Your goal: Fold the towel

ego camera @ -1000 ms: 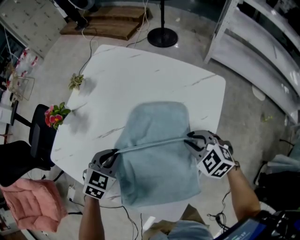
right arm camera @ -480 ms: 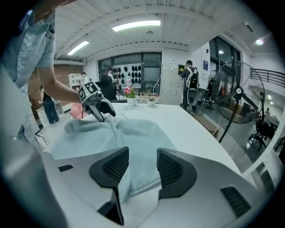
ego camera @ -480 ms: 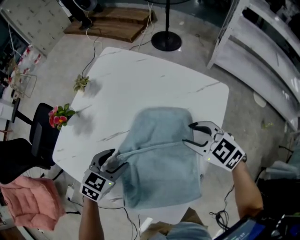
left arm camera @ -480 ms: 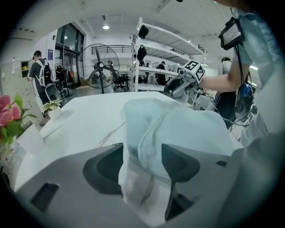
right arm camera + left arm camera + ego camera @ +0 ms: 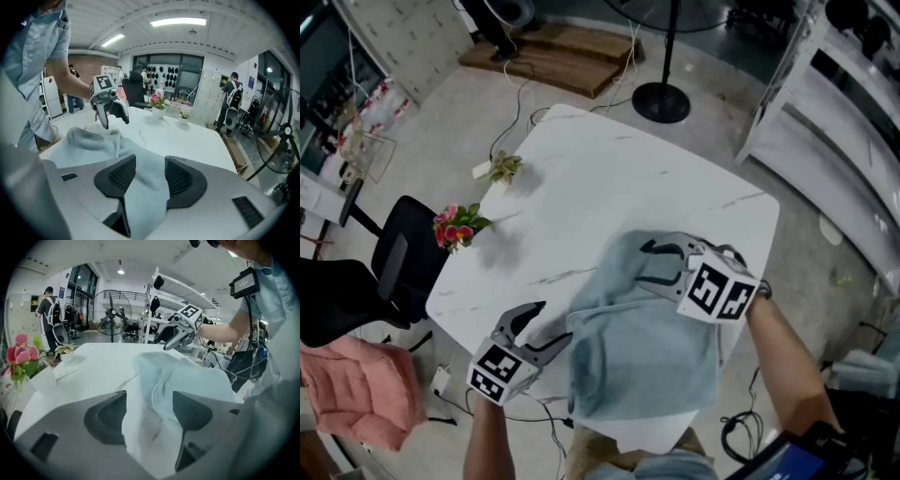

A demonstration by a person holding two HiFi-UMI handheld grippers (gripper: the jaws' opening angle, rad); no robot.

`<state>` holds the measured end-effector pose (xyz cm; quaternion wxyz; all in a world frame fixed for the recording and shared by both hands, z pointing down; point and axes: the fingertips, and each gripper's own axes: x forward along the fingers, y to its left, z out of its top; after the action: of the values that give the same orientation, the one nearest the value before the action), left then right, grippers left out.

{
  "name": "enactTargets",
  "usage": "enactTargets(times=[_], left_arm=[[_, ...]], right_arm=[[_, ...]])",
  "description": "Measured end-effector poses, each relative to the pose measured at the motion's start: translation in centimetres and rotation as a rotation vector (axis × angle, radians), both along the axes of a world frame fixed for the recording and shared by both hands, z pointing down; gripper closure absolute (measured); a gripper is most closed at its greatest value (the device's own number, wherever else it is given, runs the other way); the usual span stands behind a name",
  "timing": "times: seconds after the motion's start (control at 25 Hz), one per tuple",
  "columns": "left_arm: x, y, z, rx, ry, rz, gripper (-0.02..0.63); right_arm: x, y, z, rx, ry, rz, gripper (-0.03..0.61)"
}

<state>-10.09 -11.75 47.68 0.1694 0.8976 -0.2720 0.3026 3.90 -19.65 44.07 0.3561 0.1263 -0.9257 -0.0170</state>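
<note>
Pale-blue towel point(image 5: 647, 347): fold looks laid on bench point(image 5: 581, 178). Left claw point(image 5: 553, 323), right claw point(image 5: 643, 262) just opened wide, nothing pinched; regrip edges next.

Left gripper point(image 5: 150, 405) open at the near edge of a pale blue towel point(image 5: 192, 380).
Its jaws stand wide apart, having just been opening, and pinch nothing; between them show the white table point(image 5: 98, 364) and the towel's rumpled edge. The right gripper point(image 5: 169, 344) hangs above the towel's far side. Pink flowers point(image 5: 21, 355) and a small potted plant point(image 5: 64, 352) stand left of the towel.
</note>
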Motion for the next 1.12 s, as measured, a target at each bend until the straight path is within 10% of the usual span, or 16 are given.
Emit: enactTargets(times=[0.56, 0.84, 1.12], left_arm=[[-0.8, -3.2, -0.5, -0.011, 0.185, -0.055, 0.307], [-1.4, -2.8, -0.4, -0.017, 0.174, -0.072, 0.308], [-1.4, -2.7, -0.5, -0.011, 0.170, -0.078, 0.308]], right_arm=[[-2.4, -4.7, 6.5, -0.307, 0.130, -0.107, 0.367], [-2.6, -4.5, 7.3, -0.287, 0.137, -0.149, 0.563], [-2.3, -6.0, 7.3, -0.300, 0.169, -0.177, 0.306]])
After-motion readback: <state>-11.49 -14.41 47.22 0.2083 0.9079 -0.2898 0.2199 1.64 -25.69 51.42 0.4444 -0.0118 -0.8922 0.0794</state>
